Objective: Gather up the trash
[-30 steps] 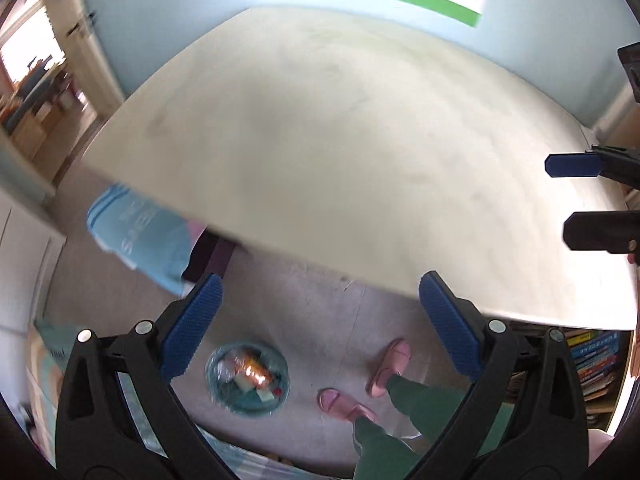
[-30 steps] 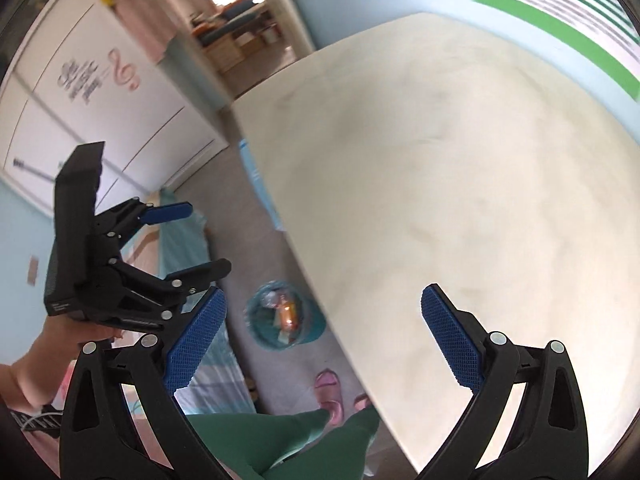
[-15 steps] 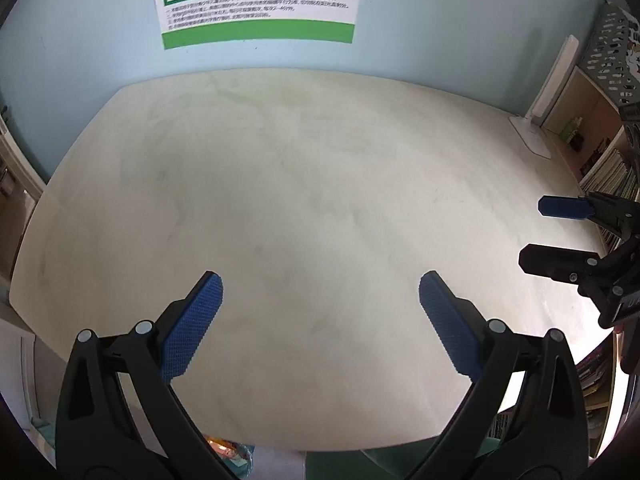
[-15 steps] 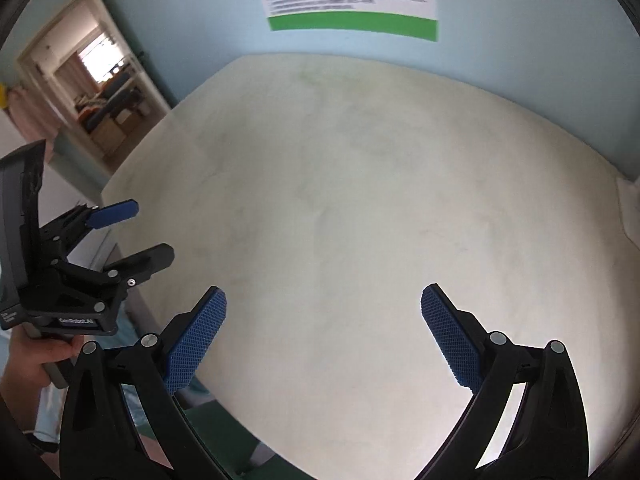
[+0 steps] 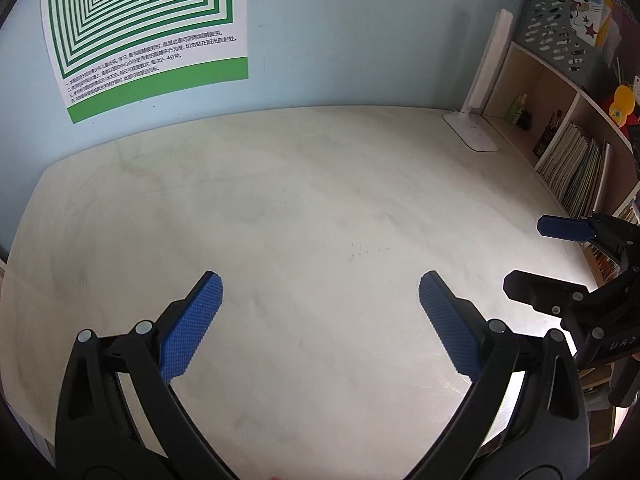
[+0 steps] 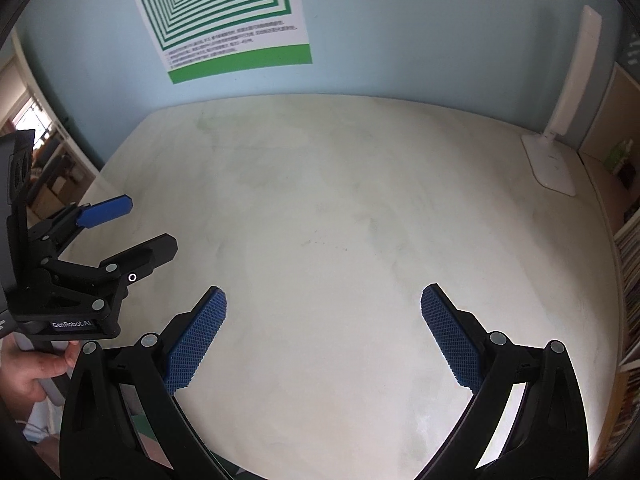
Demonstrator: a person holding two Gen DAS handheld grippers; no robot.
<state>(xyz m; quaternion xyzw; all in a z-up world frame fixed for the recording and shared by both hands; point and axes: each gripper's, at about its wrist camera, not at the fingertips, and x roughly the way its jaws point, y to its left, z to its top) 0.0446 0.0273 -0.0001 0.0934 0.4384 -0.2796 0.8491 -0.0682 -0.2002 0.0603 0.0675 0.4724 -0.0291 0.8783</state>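
Both tongs now face level across the worktop (image 5: 320,208) toward the wall poster (image 5: 148,32); the floor and the bowl of trash drop from view, and a white lamp (image 6: 560,132) appears.

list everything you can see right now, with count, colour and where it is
table: 1, pale cream top, fills the middle of both views
poster: 1, green and white nested squares with small text, on the light blue wall behind the table
desk lamp: 1, white, folded upright, far right corner of the table
bookshelf: 1, light wood, right of the table, holding books and small bottles
file rack: 1, grey, on top of the bookshelf
doorway: 1, far left, opening onto another room
left gripper: 1, black with blue pads, jaws open, over the table
right gripper: 1, black with blue pads, jaws open, over the table
hand: 1, holding the left gripper's handle
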